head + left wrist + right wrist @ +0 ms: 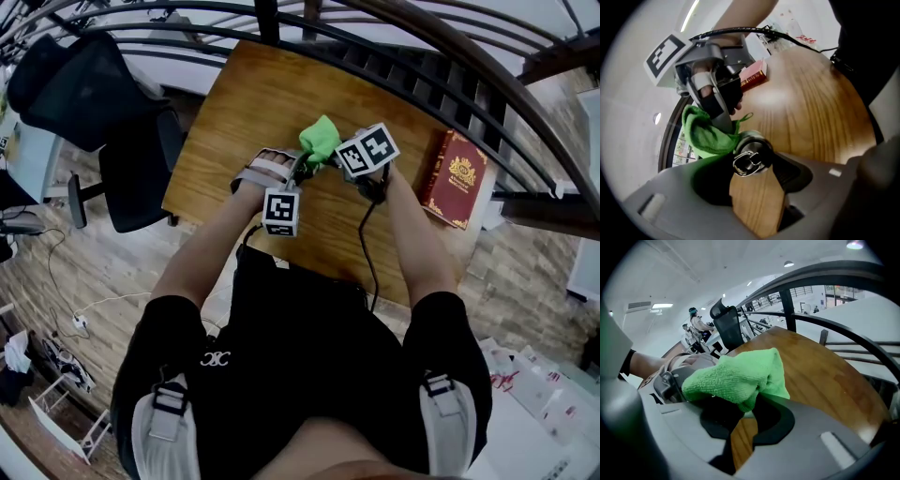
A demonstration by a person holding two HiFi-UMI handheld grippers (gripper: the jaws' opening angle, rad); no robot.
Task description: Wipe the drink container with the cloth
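Wiping drink container (751,158) with cloth (736,376) over desk (244,112).
Left tool (752,185) clamped on container, right tool (745,416) pinching cloth; may slip free under hard sideways rubbing.

drink container (751,157) mostly behind cloth (705,133)

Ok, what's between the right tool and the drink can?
The green microfibre cloth, gripped in the right tool, lies between them, touching the silver-topped metal drink can. The left gripper view shows it.
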